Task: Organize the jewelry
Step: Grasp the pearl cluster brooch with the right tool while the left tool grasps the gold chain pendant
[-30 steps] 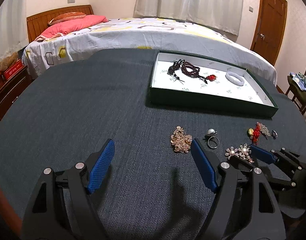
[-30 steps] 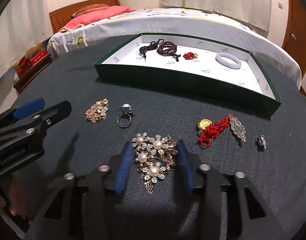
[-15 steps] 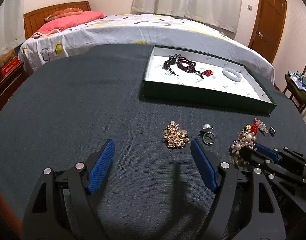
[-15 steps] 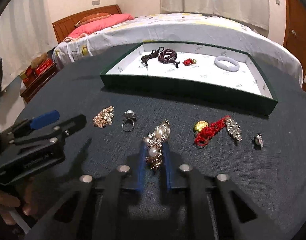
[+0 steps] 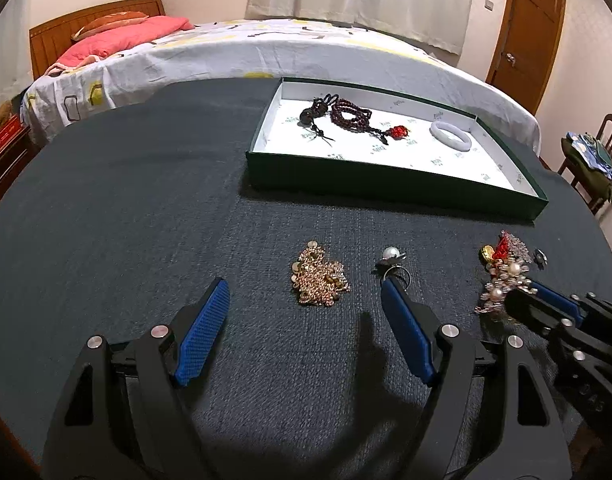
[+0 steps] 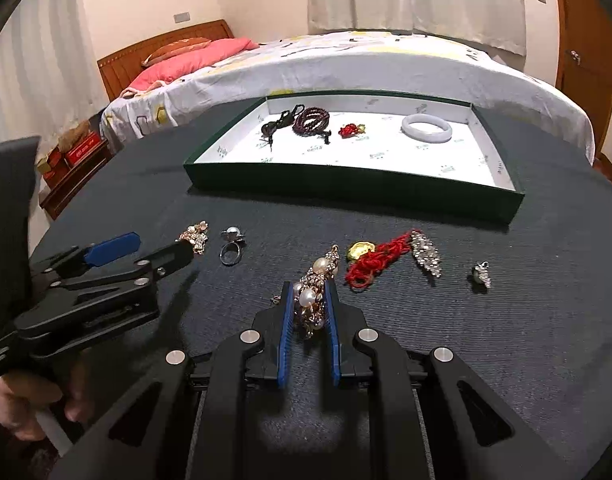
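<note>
Between the blue pads of my right claw (image 6: 309, 312), I am gripping the pearl brooch (image 6: 315, 296); the fingers are nearly closed on it, and its upper end is projecting beyond the fingertips. Whether the brooch is fully clear of the dark surface (image 6: 505, 340) I cannot tell. My left claw (image 5: 306, 332) is standing wide open and is holding nothing; it is hovering just short of the gold cluster brooch (image 5: 319, 276), with the pearl ring (image 5: 391, 264) near its right fingertip.

I am judging the task as partly complete. The following items are already lying inside the green tray (image 6: 345, 190):

1. The dark bead bracelet (image 6: 311, 118) with its black cord pendant (image 6: 278, 122).
2. The red knot charm (image 6: 349, 130).
3. The white bangle (image 6: 426, 128).

The following items are remaining on the surface, all between the claws and the near wall of the tray:

1. The gold cluster brooch and the pearl ring, on the left.
2. The red tassel with gold coin (image 6: 371, 258), with the crystal drop piece (image 6: 425, 254) touching or overlapping it.
3. The small silver earring (image 6: 481, 274), lying apart on the right.

The pearl brooch in my right claw is the piece currently in transfer. Roughly half of the pieces are awaiting placement.
</note>
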{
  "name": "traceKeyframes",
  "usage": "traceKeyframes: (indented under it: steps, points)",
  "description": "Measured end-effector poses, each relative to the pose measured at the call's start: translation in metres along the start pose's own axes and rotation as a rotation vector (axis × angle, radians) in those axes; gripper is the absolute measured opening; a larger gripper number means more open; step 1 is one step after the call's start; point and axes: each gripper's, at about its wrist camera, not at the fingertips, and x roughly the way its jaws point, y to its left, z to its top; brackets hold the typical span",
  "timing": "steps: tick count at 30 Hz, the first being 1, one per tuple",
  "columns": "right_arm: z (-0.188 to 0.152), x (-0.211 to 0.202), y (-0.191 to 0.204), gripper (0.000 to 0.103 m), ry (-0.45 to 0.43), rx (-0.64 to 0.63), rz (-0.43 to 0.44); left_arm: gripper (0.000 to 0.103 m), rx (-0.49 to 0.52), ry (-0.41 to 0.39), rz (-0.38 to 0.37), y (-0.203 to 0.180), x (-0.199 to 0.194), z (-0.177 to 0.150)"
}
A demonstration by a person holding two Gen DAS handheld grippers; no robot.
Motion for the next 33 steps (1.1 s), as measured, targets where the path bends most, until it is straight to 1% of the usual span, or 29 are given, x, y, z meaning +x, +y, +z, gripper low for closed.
traceKeyframes:
  steps: [2,4,6,9,13,18,20,23,25,27,29,33]
  points:
    - [0.002,-0.006,-0.003,0.016,-0.016,-0.001,-0.016,0.074,0.001,0.006,-0.005,-0.001,0.003,0.002]
    - [0.002,-0.007,-0.006,0.016,-0.019,0.003,-0.017,0.070,-0.003,0.017,-0.016,0.000,0.007,0.004]
    - [0.004,-0.010,-0.010,0.016,-0.026,0.014,-0.019,0.061,-0.006,0.031,-0.023,0.000,0.010,0.005]
    - [0.005,-0.015,-0.015,0.016,-0.037,0.026,-0.020,0.058,-0.001,0.050,-0.026,0.000,0.016,0.007]
    - [0.008,-0.020,-0.022,0.016,-0.050,0.038,-0.025,0.051,0.009,0.050,-0.031,-0.002,0.018,0.009]
    - [0.007,-0.022,-0.028,0.016,-0.052,0.049,-0.027,0.025,0.029,0.051,-0.044,-0.003,0.019,0.010]
    - [0.006,-0.021,-0.029,0.016,-0.050,0.053,-0.028,0.021,0.029,0.051,-0.048,-0.002,0.019,0.011]
    - [0.005,-0.021,-0.030,0.016,-0.048,0.057,-0.026,0.017,0.020,0.047,-0.053,0.000,0.018,0.010]
    - [0.005,-0.021,-0.030,0.016,-0.050,0.056,-0.025,0.011,0.027,0.030,-0.049,0.000,0.014,0.010]
    - [0.005,-0.021,-0.031,0.016,-0.051,0.056,-0.025,0.011,0.033,0.030,-0.049,-0.001,0.012,0.010]
    - [0.005,-0.021,-0.031,0.016,-0.051,0.056,-0.025,0.010,0.024,0.028,-0.070,0.001,0.010,0.010]
    - [0.005,-0.022,-0.030,0.016,-0.053,0.054,-0.026,0.010,0.020,0.016,-0.070,0.002,0.003,0.010]
